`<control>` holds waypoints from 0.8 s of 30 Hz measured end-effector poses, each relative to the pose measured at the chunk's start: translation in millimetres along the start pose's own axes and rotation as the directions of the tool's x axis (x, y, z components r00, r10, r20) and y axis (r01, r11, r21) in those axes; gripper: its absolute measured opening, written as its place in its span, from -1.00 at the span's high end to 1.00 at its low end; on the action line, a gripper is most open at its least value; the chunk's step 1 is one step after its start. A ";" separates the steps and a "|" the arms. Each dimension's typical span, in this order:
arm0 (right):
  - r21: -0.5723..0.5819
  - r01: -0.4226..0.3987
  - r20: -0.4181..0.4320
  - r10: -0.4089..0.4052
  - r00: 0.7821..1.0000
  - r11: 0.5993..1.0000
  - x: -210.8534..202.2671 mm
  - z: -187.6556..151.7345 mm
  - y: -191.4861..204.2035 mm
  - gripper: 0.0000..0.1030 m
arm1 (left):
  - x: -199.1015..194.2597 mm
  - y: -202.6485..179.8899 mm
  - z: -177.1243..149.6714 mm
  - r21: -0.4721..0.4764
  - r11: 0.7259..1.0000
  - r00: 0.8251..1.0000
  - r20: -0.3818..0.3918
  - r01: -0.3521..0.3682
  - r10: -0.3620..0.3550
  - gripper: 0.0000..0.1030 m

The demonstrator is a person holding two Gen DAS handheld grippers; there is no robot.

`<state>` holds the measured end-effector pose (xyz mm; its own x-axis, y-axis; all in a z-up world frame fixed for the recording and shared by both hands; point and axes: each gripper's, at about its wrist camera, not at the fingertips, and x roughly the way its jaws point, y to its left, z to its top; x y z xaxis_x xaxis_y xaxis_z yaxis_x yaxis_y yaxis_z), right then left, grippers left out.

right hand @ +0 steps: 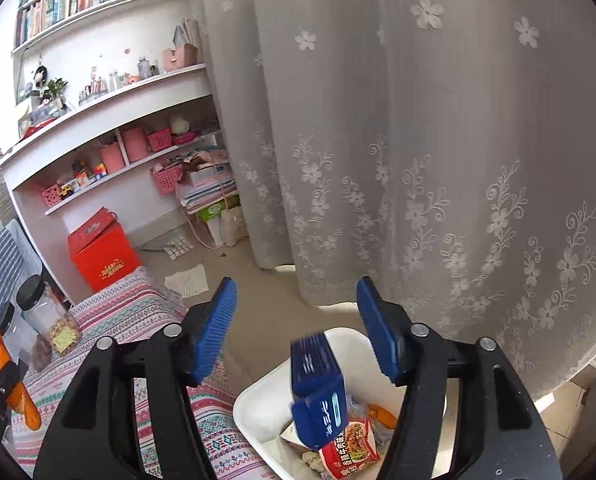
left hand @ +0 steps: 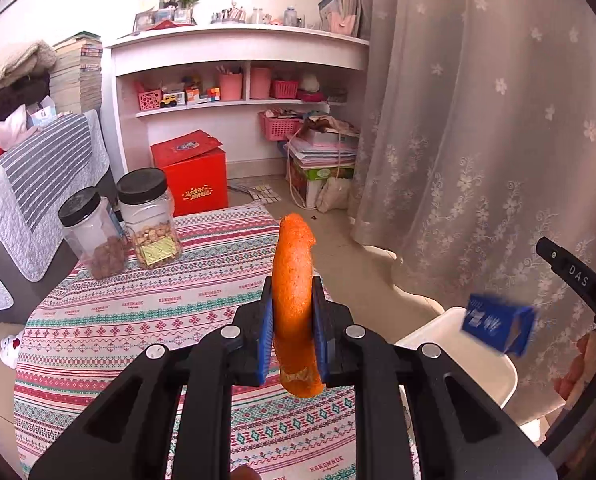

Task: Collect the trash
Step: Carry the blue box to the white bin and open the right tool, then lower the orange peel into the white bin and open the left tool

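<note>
Fingers point(left hand: 266, 332) of the left gripper point(left hand: 294, 332) pinch an orange peel point(left hand: 294, 280), upright above the patterned worktop point(left hand: 138, 320). On the right gripper point(right hand: 298, 328) they stand spread apart — a blue box point(right hand: 317, 388), blurred, hangs free between them over the white bin point(right hand: 258, 404), which holds a red snack wrapper point(right hand: 349, 452).

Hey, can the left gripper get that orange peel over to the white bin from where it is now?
Probably yes. The left gripper holds the orange peel, and the white bin sits open just right of it; only the falling blue box crosses that gap.
</note>
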<state>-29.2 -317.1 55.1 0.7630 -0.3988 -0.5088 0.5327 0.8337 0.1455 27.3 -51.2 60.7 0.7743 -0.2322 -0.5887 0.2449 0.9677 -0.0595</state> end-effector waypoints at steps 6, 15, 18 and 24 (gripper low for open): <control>0.049 0.061 0.044 -0.063 0.997 0.997 -5.3 10.7 -37.5 -0.56 | 5.8 -40.3 -4.6 0.055 0.997 0.999 -0.016 0.050 -0.049 0.66; 0.087 0.211 0.092 -0.219 0.971 0.974 -12.8 18.8 -95.7 -0.86 | 25.3 -112.6 -9.1 0.061 0.985 0.985 -0.075 0.163 -0.158 0.63; 0.117 0.249 0.069 -0.258 0.964 0.961 -11.0 21.8 -118.3 -0.86 | 34.0 -138.6 -9.9 0.060 0.978 0.976 -0.102 0.200 -0.194 0.62; 0.179 0.290 0.022 -0.298 0.954 0.940 -7.9 25.0 -157.4 -0.86 | 55.0 -186.2 -12.9 0.059 0.964 0.955 -0.164 0.261 -0.249 0.62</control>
<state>-110.0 -454.8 57.4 0.5772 -0.6374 -0.5104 0.7875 0.5999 0.1414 16.7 -242.8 29.0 0.5825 -0.4461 -0.6795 0.4725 0.8660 -0.1635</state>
